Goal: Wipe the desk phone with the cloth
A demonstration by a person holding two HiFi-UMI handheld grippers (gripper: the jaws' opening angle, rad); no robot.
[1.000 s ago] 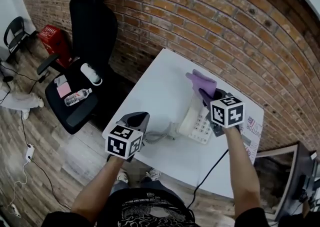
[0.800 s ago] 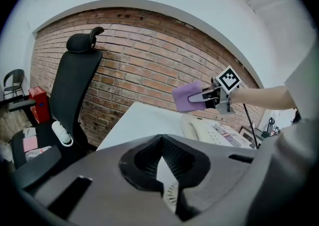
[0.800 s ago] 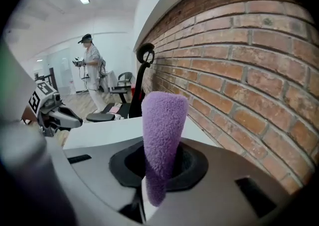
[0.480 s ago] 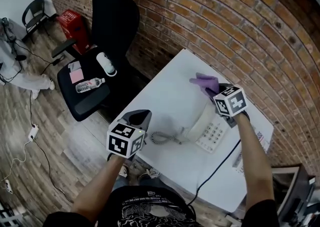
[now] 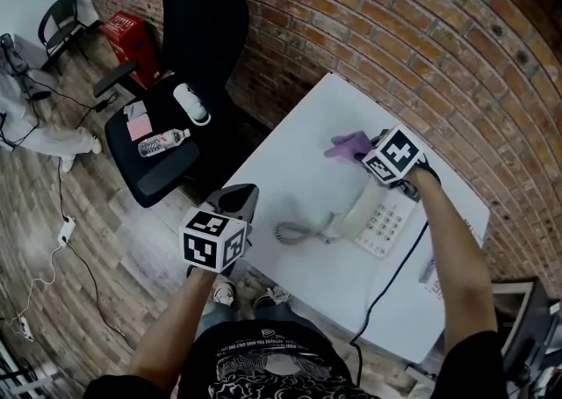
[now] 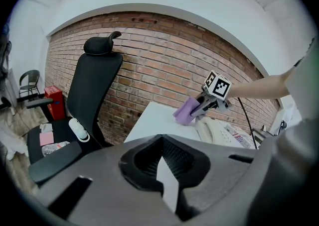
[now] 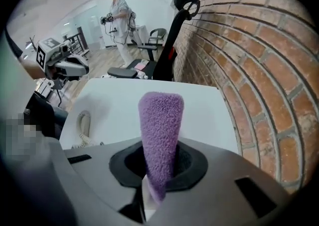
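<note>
The white desk phone [image 5: 387, 223] lies on the white desk [image 5: 299, 169], its handset [image 5: 356, 209] in the cradle and a coiled cord [image 5: 294, 232] trailing towards me. My right gripper [image 5: 367, 155] hovers at the phone's far end, shut on a folded purple cloth [image 5: 349, 144] that sticks out to the left over the desk. In the right gripper view the cloth [image 7: 160, 125] rises from between the jaws. My left gripper [image 5: 241, 198] hangs off the desk's near left edge, shut and empty. The left gripper view shows the cloth [image 6: 187, 112] above the phone [image 6: 215, 131].
A black office chair [image 5: 193, 28] stands left of the desk, with a water bottle [image 5: 162, 142] and a white object [image 5: 190, 103] on its seat. A brick wall [image 5: 413, 46] runs behind. A black cable [image 5: 395, 274] crosses the desk's near right. A person [image 7: 119, 18] stands far off.
My right gripper has swung left with the cloth, from over the phone's far end to just beyond it. The camera has shifted. My left gripper has hardly moved.
</note>
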